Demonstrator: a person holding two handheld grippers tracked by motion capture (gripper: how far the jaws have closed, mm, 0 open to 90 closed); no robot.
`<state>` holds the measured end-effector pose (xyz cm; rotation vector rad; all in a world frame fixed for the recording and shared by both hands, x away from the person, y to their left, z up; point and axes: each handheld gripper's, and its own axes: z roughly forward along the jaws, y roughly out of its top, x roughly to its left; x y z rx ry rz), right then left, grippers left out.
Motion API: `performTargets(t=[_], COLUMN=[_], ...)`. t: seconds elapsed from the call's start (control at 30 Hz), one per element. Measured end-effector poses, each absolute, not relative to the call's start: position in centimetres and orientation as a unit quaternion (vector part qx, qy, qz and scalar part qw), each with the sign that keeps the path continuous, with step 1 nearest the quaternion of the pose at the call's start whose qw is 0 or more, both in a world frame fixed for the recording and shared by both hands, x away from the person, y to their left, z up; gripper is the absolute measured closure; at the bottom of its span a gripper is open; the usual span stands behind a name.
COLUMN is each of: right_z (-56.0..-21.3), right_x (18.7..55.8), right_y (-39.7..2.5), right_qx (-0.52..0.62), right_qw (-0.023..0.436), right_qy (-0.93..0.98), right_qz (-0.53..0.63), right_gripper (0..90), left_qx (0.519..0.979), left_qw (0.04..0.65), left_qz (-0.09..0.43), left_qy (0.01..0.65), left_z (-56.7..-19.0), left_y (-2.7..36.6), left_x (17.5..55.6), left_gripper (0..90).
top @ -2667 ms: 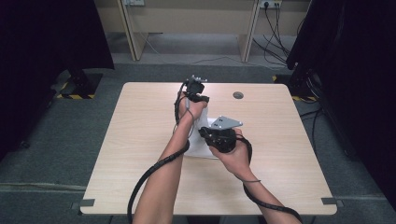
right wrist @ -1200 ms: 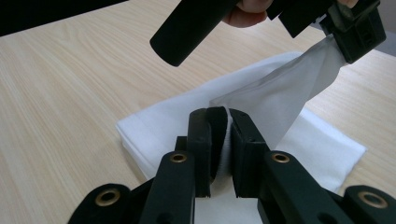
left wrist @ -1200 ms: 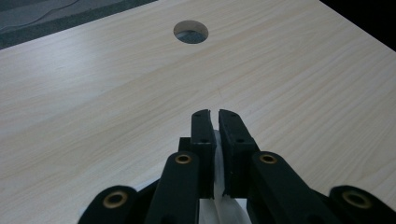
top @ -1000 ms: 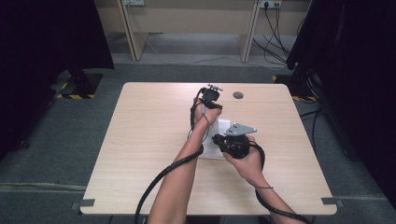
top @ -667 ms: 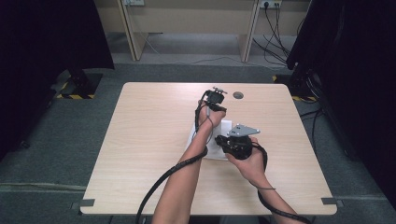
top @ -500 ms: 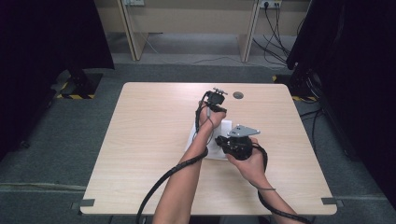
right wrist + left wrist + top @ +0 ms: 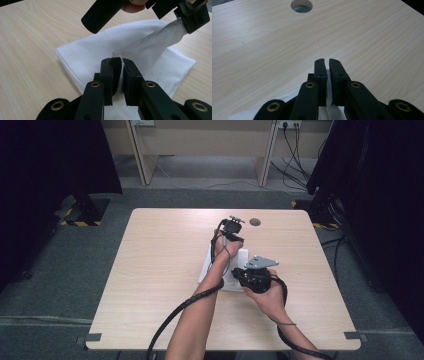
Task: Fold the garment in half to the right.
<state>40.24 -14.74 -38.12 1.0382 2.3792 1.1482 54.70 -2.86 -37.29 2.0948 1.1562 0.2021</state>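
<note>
A white cloth point(image 7: 241, 257) lies folded on the middle of the wooden table point(image 7: 150, 270). My left gripper point(image 7: 233, 231) is at the cloth's far end, shut on a corner and holding it up off the table. In the left gripper view the jaws point(image 7: 327, 61) pinch a thin white edge of the cloth point(image 7: 327, 77). My right gripper point(image 7: 246, 271) is at the near end, shut on a raised fold. In the right gripper view its jaws point(image 7: 116, 60) clamp the cloth point(image 7: 87, 55), and a taut strip runs to the left gripper point(image 7: 193, 21) at top right.
A round cable hole point(image 7: 255, 222) sits in the table just beyond the left gripper, also in the left gripper view point(image 7: 301, 5). Black cables point(image 7: 175, 320) trail from both grippers toward the near edge. Dark curtains and floor cables surround the table.
Since 2.7 s ago both grippers have moved right and slightly farther, taking the cloth along. Over the last half second almost nothing has moved.
</note>
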Motion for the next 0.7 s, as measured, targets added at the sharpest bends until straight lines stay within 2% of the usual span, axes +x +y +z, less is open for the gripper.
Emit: performTargets(t=[0.7], right_z=[-38.76], right_x=[40.16], right_y=[-15.77], right_qx=[0.369], right_qw=[0.145], right_qy=[0.830], right_qz=[0.391], right_gripper=[79.5], left_qx=[0.813], left_qw=[0.359], left_qz=[0.074], left_qy=[0.452], left_z=[-38.17], left_y=[-3.71], left_x=[54.78], left_gripper=[83.5])
